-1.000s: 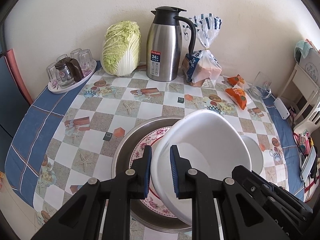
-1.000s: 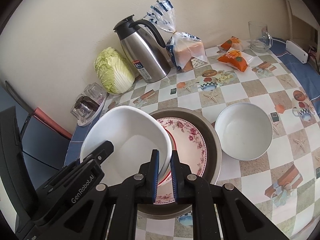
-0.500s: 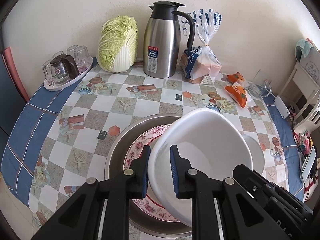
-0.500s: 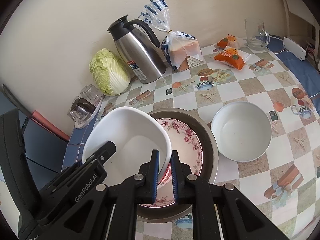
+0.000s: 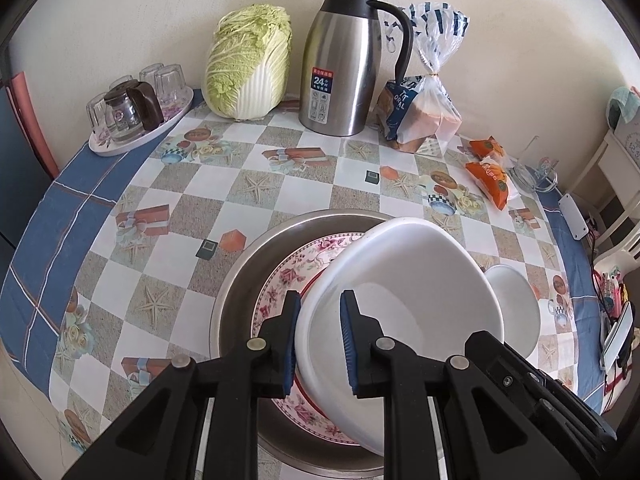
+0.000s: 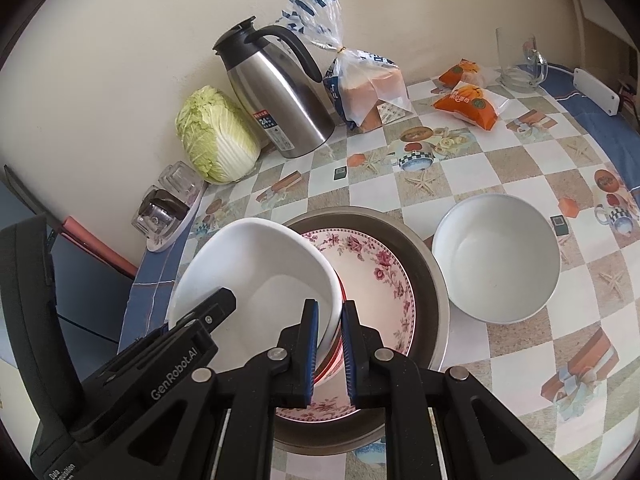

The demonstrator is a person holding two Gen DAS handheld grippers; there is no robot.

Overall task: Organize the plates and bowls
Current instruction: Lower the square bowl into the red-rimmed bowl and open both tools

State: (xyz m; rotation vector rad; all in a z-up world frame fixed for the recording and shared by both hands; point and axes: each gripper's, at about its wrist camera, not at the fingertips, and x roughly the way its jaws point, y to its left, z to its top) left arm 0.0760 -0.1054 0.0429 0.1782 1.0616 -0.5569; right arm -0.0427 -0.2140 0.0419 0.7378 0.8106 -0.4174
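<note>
On the checkered surface [image 5: 248,184] a steel basin [image 6: 428,280] holds a floral plate [image 6: 376,272]. A white bowl [image 5: 412,280] is held tilted over the plate, its opposite rims clamped by the left tongs [image 5: 319,340] and right tongs [image 6: 330,350], so it can be set down level. A second bowl [image 6: 496,256] sits beside the basin.

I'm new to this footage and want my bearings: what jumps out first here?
A large white bowl dominates the front, tilted over a floral plate in a steel basin, with the left claw and right claw each clamped on its rim. A second white bowl sits empty on the checked tablecloth beside the basin. Against the wall stand a napa cabbage and a steel thermos jug.
</note>
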